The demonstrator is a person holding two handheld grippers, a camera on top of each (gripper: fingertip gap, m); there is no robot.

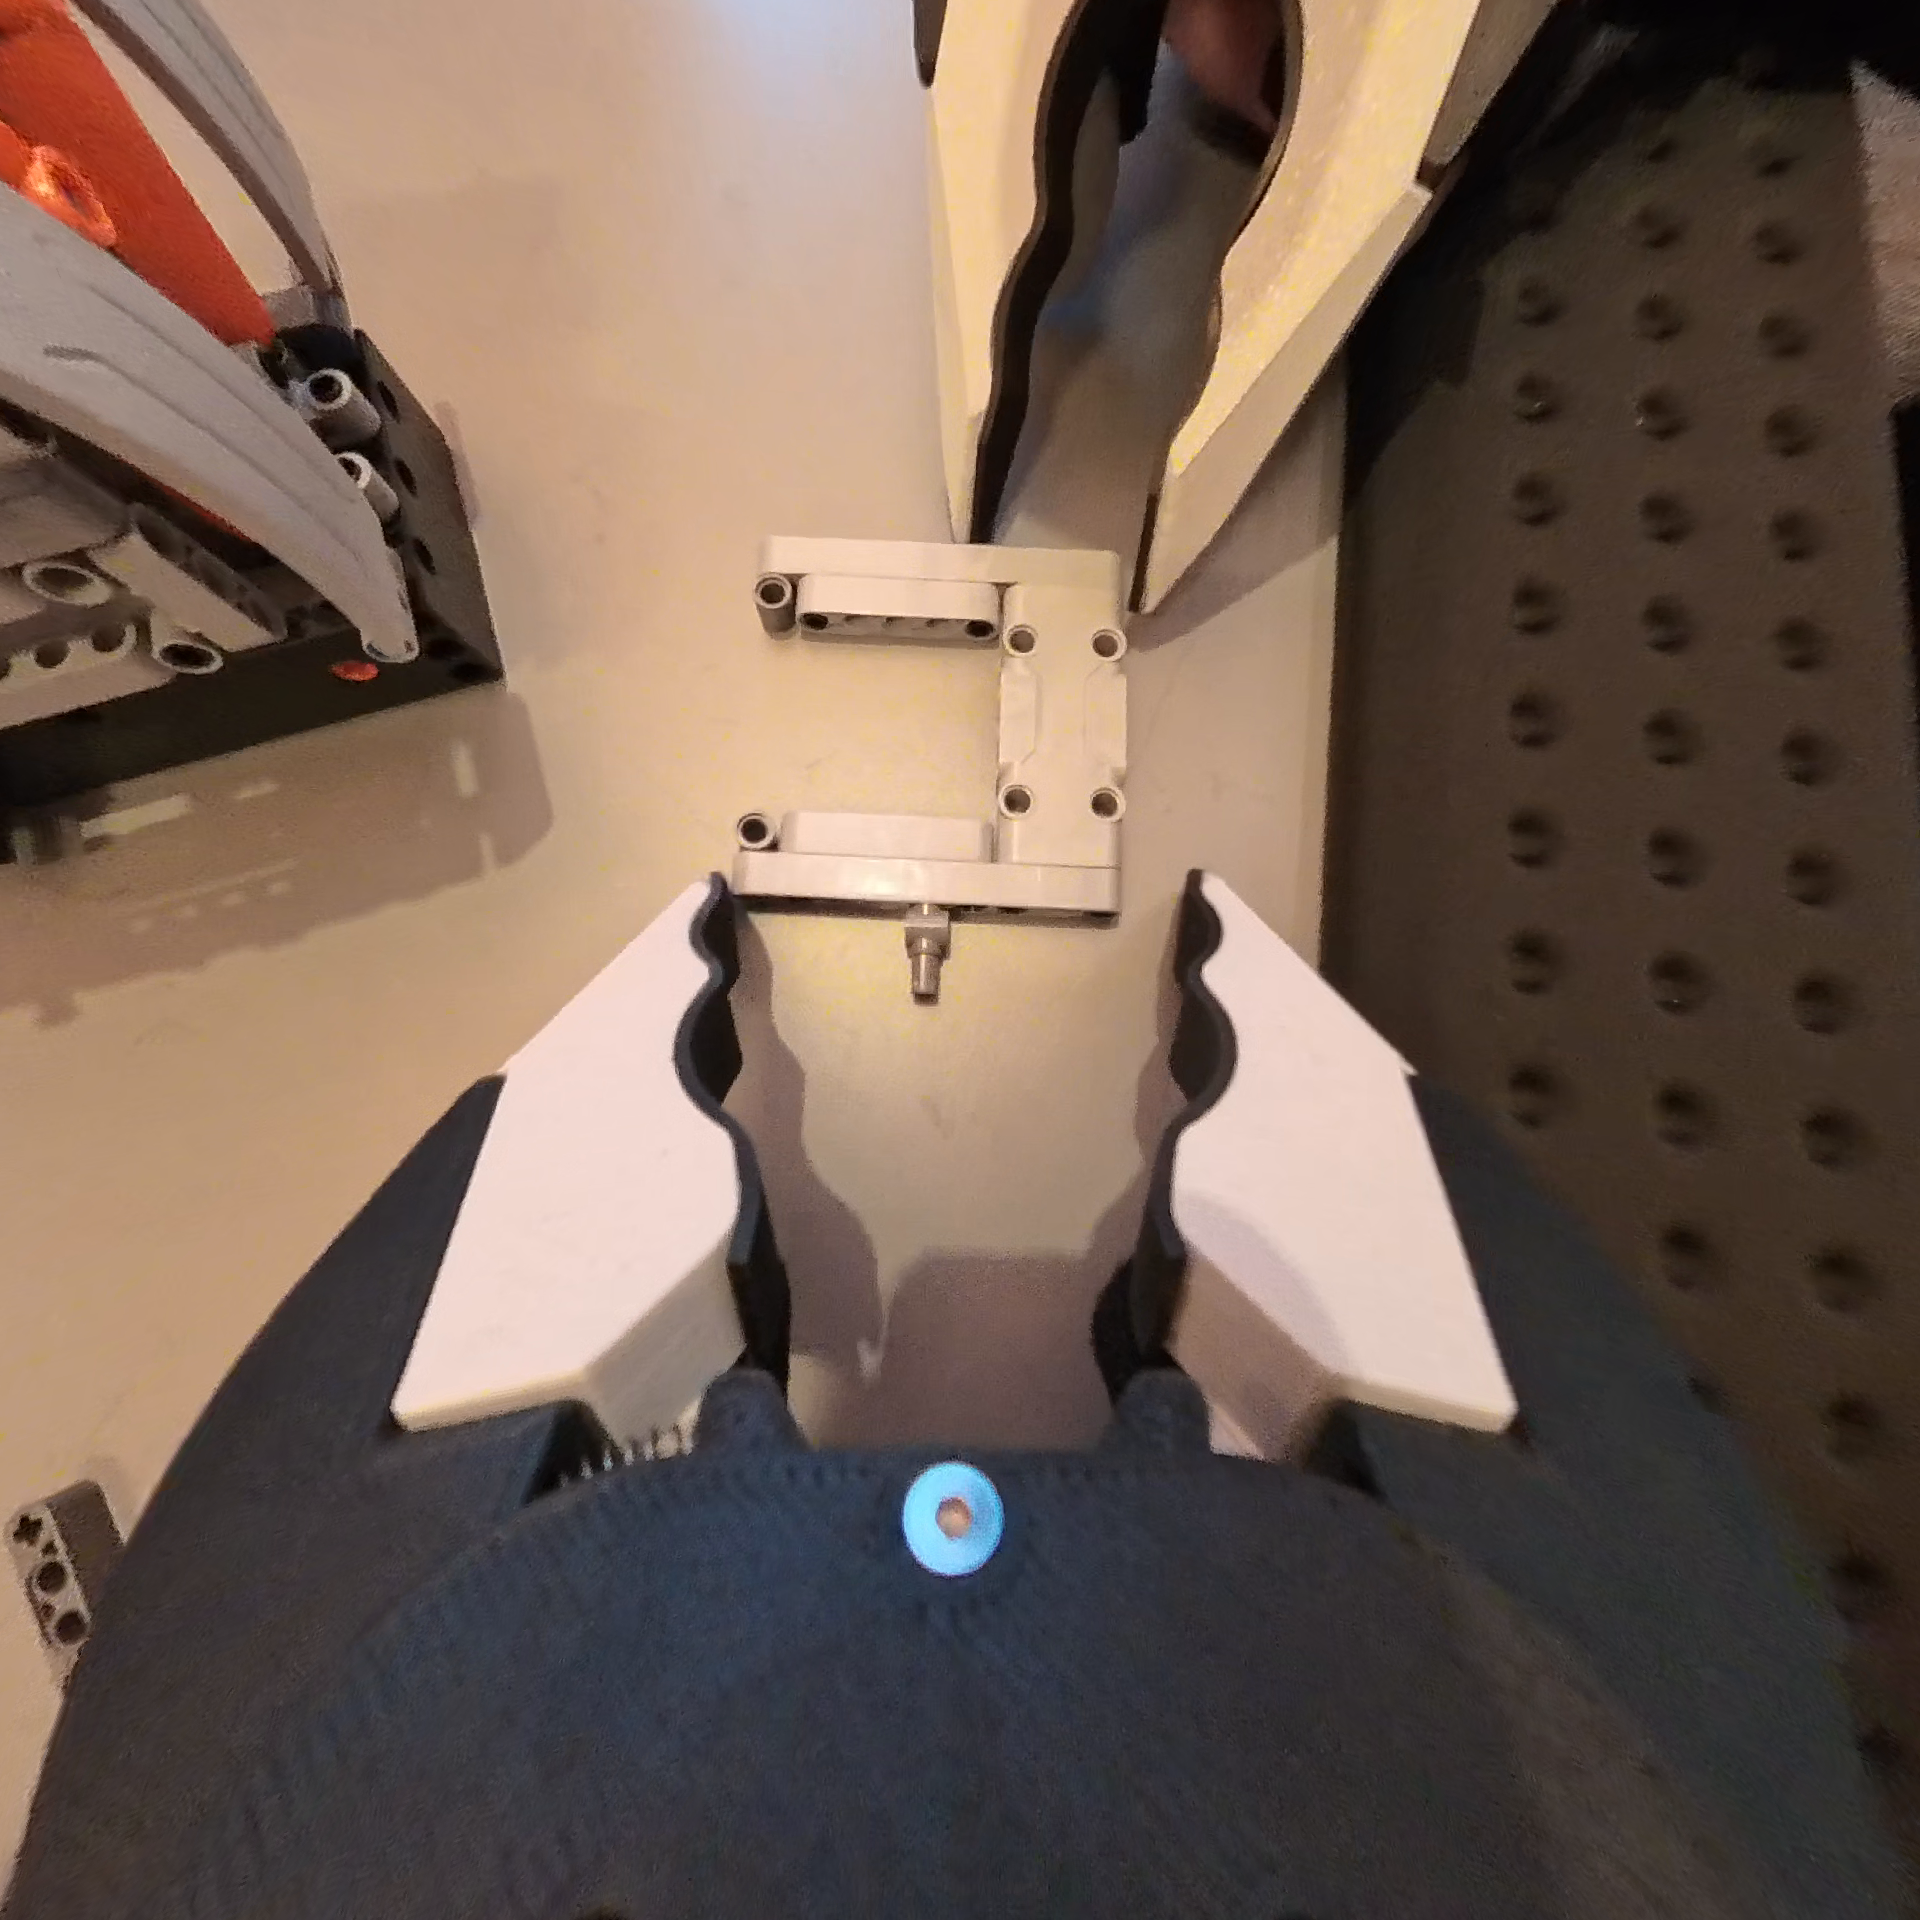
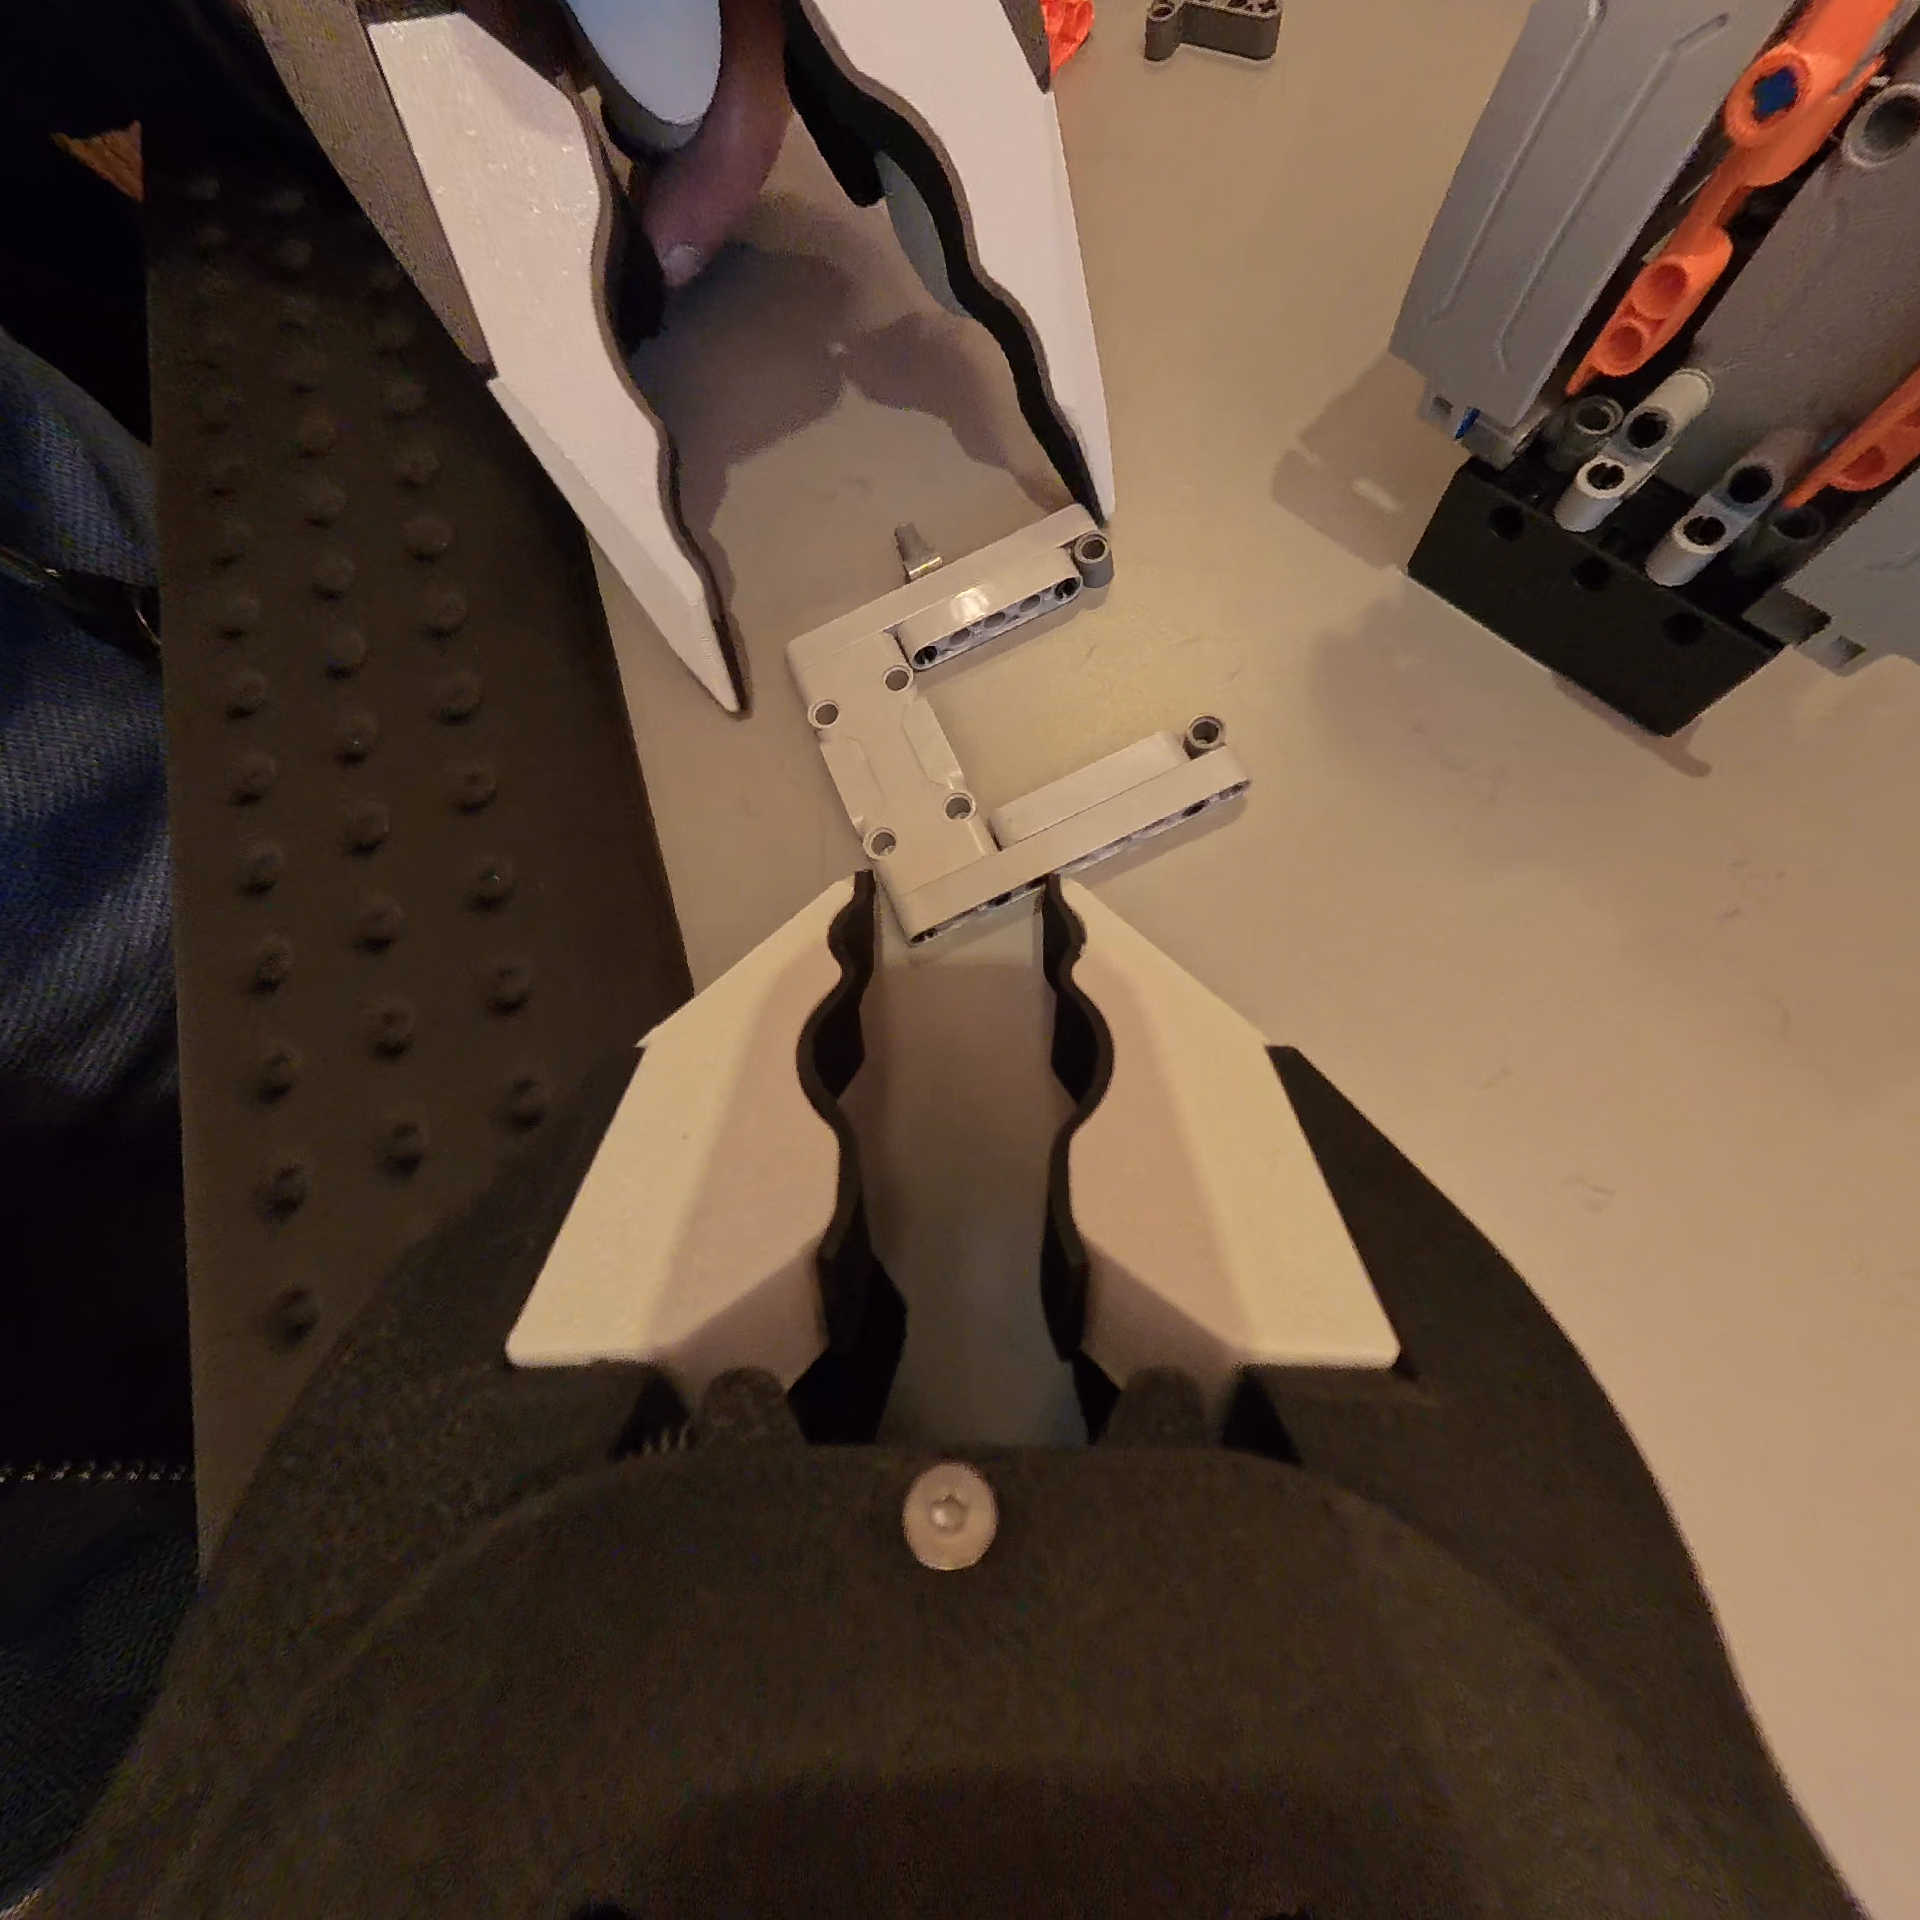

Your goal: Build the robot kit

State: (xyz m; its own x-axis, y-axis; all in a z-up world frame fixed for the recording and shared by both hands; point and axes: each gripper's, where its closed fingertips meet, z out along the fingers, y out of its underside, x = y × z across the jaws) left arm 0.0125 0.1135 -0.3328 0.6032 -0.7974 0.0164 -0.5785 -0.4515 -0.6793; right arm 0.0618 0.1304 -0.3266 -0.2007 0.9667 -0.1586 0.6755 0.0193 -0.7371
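A light grey C-shaped building-brick frame (image 1: pixel 1060 717) lies flat on the beige table (image 1: pixel 675 312), two beams joined by a panel. A short grey pin (image 1: pixel 925 951) sticks out of its near beam. My left gripper (image 1: pixel 956 891) is open wide, with its tips on either side of that beam and the pin between them. Its left fingertip (image 1: pixel 715 904) is by the beam's end. My right gripper (image 2: pixel 956 888) faces it from the far side. Its jaws stand narrowly apart around the frame's (image 2: pixel 904 769) corner, and no firm grip shows. It also shows in the left wrist view (image 1: pixel 1060 566).
A larger brick model (image 1: pixel 208 468) with grey and orange panels on a black base stands nearby (image 2: pixel 1621 499). A black dimpled mat (image 1: pixel 1621 727) borders the table (image 2: pixel 343 727). Loose pieces include a grey beam (image 1: pixel 52 1569), a dark grey piece (image 2: pixel 1210 26) and an orange piece (image 2: pixel 1065 26). There is about 6 cm between the tips of the two grippers. My right tips are about 25 cm from the dark grey piece (image 2: pixel 1210 26), my left tips only 15 cm.
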